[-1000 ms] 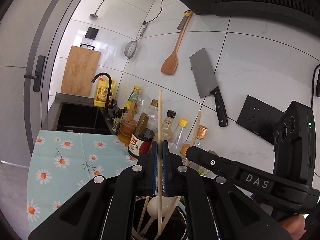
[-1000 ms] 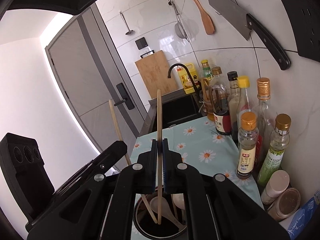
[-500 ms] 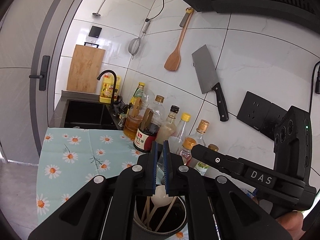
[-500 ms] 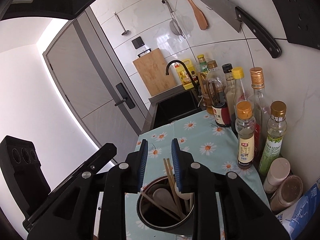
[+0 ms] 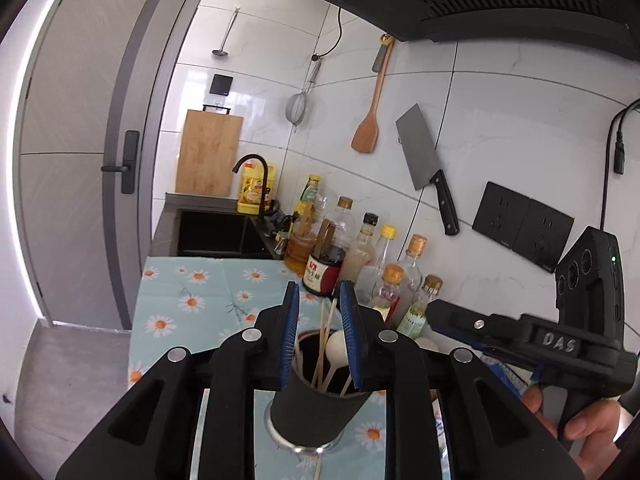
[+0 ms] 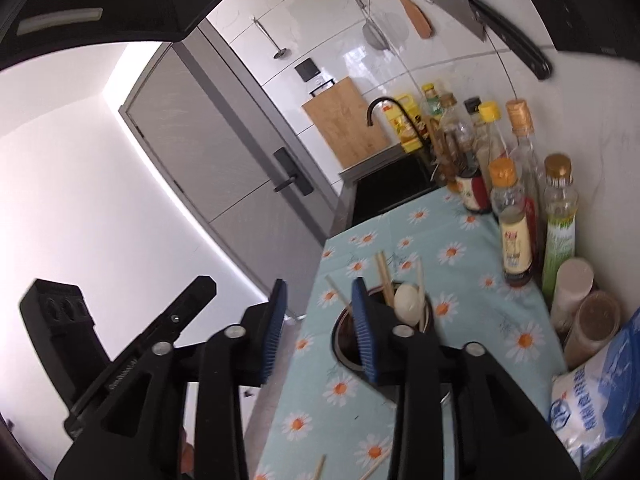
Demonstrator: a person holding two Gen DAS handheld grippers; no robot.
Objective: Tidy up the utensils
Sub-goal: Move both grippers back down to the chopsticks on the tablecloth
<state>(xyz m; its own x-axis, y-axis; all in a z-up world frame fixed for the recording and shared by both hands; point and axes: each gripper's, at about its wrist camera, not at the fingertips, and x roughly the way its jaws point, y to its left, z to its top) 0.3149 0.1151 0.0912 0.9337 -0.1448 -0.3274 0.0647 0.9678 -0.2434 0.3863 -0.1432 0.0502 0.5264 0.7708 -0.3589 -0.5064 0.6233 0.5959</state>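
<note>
- The left tool (image 5: 319,334) is hovering just above and in front of a dark utensil holder (image 5: 316,408); its blue pads (image 5: 289,332) have just been opening and are standing a narrow gap apart with nothing gripped between them.
- The utensil holder is standing upright on a bench covered by a light-blue daisy-print cloth (image 5: 192,304).
- Wooden chopsticks (image 5: 326,336) and a white spoon (image 5: 337,351) are sticking up out of the holder, leaning loosely inside it and touching neither pad.
- The right tool (image 6: 318,328) is sitting to the left of the same holder (image 6: 348,340) in its own view; its pads have also just been opening and are standing moderately wide, holding nothing.
- The right pad of that tool (image 6: 365,332) is overlapping the holder's near rim in the picture; whether it is touching cannot be told.
- Two loose chopsticks (image 6: 374,465) are lying on the cloth near the lower edge of the right wrist view.
- A row of condiment bottles (image 5: 372,264) is lining the tiled wall behind the holder, and a cleaver (image 5: 424,164) and a wooden spatula (image 5: 368,120) are hanging above them.
- A person's hand (image 5: 576,428) is gripping the right tool's handle at the lower right of the left wrist view.
</note>
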